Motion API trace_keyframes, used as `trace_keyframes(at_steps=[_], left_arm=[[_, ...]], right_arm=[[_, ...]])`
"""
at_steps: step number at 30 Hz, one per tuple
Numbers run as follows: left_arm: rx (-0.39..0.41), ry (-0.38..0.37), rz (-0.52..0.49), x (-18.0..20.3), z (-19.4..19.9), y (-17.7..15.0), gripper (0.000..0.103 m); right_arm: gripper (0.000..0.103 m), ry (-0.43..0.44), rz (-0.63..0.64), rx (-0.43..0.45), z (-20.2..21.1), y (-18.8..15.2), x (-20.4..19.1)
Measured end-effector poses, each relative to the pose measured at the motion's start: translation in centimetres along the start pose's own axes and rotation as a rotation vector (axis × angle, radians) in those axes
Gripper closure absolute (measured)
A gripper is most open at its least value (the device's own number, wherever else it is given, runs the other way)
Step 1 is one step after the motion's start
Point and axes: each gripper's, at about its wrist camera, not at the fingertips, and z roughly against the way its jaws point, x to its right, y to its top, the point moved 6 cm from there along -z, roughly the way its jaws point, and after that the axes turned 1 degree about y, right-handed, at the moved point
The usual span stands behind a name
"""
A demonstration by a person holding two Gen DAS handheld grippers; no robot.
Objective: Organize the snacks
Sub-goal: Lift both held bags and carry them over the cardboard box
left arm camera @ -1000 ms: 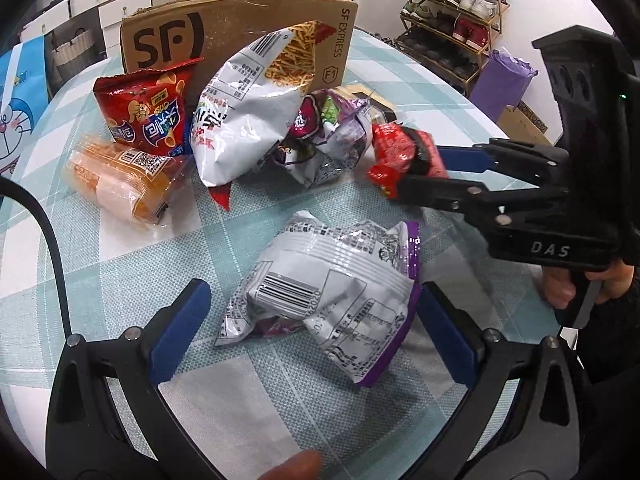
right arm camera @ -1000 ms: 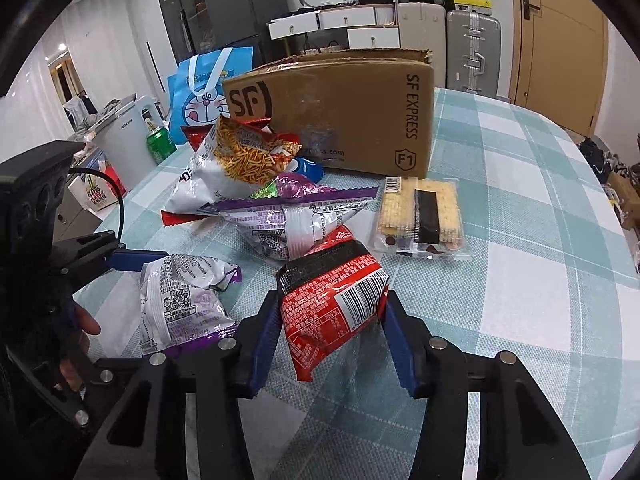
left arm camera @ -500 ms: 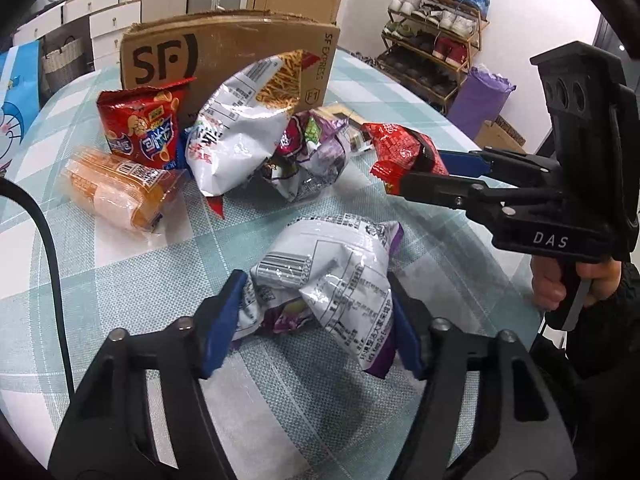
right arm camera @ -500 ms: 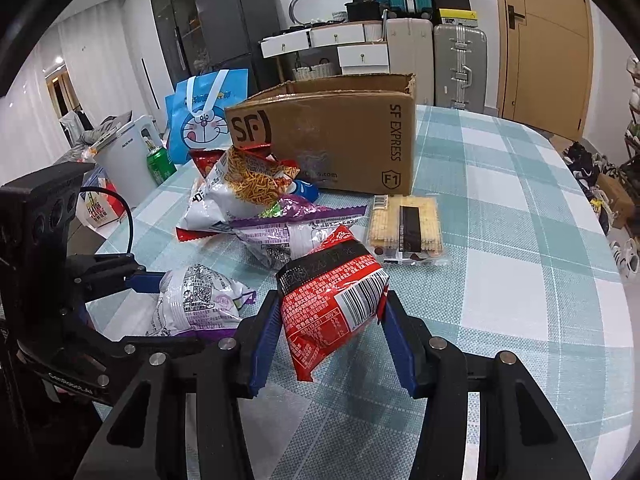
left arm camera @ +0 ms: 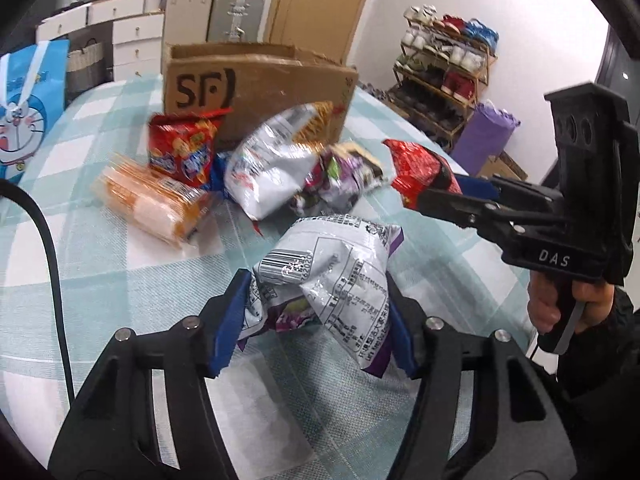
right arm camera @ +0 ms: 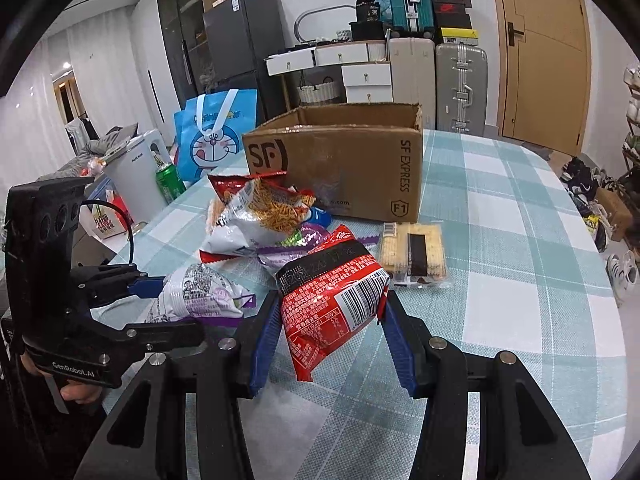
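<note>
Closing on the silver-purple snack bag (left arm camera: 324, 276), left tongs (left arm camera: 316, 316) grip it above the worktop's (right arm camera: 520, 240) near edge. Right tongs (right arm camera: 328, 336) clench the red packet (right arm camera: 332, 300). Best: carry both clear of the pile (right arm camera: 260, 216), release over the cardboard box (right arm camera: 340, 168).

1. The left gripper (left arm camera: 316, 320) has black angular arms, blue finger pads (left arm camera: 228, 320) and silver screws.
2. A black cable (left arm camera: 48, 264) curves beside it.
3. The right gripper (right arm camera: 328, 336) is alike; its body reads "DAS".
4. The left one's body reads "GenRobot.AI".
5. A dark sleeve (left arm camera: 600, 360) covers the right wrist.
</note>
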Motion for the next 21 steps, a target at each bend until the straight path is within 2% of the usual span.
trace_keyframes(at_steps=[13,21], left_arm=[[0.108,0.082,0.069,-2.1,4.9,2.8,0.044],[0.174,0.179,0.054,-1.8,6.5,5.4,0.044]], right_arm=[[0.053,0.021,0.0,0.072,0.9,2.6,-0.9],[0.053,0.022,-0.005,0.113,1.2,4.6,-0.5]])
